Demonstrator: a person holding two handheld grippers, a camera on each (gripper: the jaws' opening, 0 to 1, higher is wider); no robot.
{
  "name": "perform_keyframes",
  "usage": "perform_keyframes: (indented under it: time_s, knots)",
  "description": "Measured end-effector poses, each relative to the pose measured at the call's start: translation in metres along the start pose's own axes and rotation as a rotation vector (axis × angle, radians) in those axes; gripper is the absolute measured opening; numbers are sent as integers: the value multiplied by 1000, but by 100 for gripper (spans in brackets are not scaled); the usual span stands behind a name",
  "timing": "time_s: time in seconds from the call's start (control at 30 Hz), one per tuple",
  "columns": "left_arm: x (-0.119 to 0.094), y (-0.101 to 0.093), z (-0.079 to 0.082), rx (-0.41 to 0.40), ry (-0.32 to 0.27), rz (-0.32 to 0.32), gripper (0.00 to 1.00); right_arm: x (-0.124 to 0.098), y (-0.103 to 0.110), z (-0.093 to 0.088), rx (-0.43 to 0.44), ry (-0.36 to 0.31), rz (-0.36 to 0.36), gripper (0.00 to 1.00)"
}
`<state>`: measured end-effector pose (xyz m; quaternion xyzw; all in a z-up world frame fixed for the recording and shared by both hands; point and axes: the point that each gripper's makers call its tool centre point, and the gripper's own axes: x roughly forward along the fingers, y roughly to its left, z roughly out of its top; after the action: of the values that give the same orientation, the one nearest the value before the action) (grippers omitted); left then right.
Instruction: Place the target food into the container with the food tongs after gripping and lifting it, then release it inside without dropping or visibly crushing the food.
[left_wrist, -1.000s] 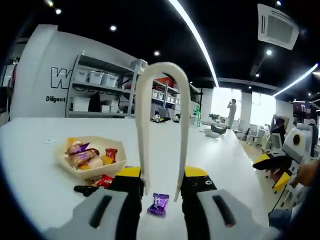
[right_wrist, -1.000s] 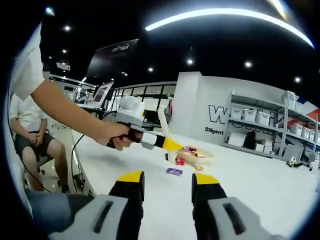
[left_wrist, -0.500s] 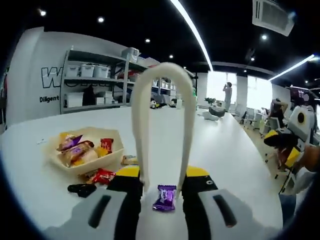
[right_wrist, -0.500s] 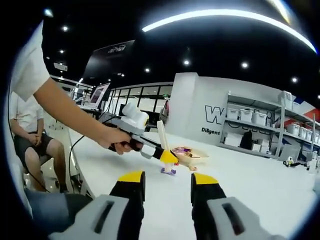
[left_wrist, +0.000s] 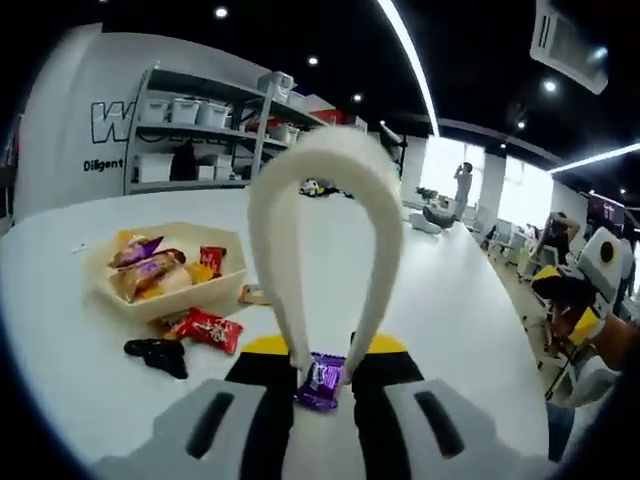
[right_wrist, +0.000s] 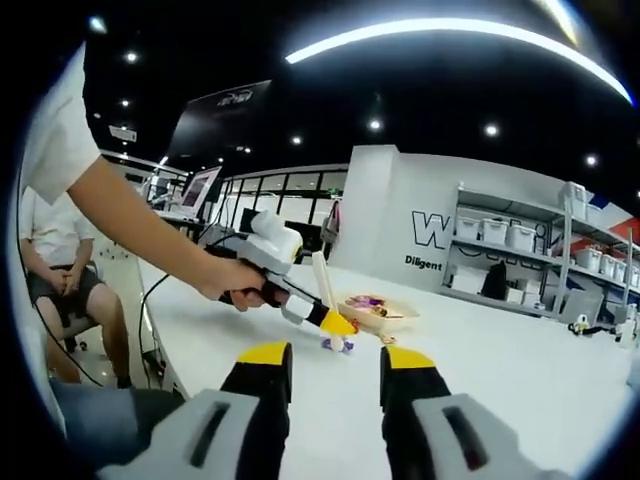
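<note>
My left gripper (left_wrist: 322, 350) is shut on a pair of white U-shaped food tongs (left_wrist: 320, 200), squeezing their arms together. The tong tips pinch a purple wrapped candy (left_wrist: 321, 378) down at the white table. A cream tray (left_wrist: 190, 305) with several wrapped snacks sits to the left of the tongs. In the right gripper view, a hand holds the left gripper (right_wrist: 275, 260), and the tongs (right_wrist: 322, 280) meet the purple candy (right_wrist: 335, 344) just in front of the tray (right_wrist: 385, 317). My right gripper (right_wrist: 333, 356) hangs open over the table with nothing between its jaws.
A red candy (left_wrist: 205, 328) and a black piece (left_wrist: 155, 355) lie in front of the tray, and a small packet (left_wrist: 255, 295) lies beside it. A seated person (right_wrist: 60, 270) is at the table's left edge. Shelves (left_wrist: 190, 130) stand behind the table.
The left gripper's jaws have drawn in, pressing the tong arms together until the tips close on the purple candy. The right gripper has hardly moved.
</note>
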<state>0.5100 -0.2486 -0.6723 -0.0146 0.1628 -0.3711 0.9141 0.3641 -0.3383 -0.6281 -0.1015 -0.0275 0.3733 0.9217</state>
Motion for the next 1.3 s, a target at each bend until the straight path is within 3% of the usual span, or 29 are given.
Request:
perform_keyframes:
  time_s: [0.17,0.33,0.43,0.5,0.57,0.63,0.73,0.87,1.03,1.2,1.3]
  knots:
    - [-9,6,23,-20,-42,0,21,1,-3,1,20,-6,-1,29]
    - [-13,28,43,-35,-76,31,21,4,-7,-4,9,13,-8,28]
    - [-6,40,35,-71,-50,51,21,8,-9,-9,16,28,-10,29]
    - [-4,44,31,-79,-63,59,21,8,-9,-10,9,36,-7,29]
    - [-2,40,28,-96,-61,49,22,8,-9,-9,-2,34,-3,29]
    - [2,40,28,-23,-67,58,24,9,-11,-10,2,40,-7,29]
    - [8,35,28,-65,-65,41,26,10,-13,-13,1,51,-11,29]
    - [14,31,21,-24,-40,47,26,11,-12,-13,0,50,-11,29]
    - [14,33,17,-42,-29,49,27,12,-11,-18,0,64,-10,30]
    - [17,27,6,1,20,51,27,13,-10,-22,24,80,-7,36]
    - [17,29,6,8,15,64,27,14,-10,-25,79,95,-5,45]
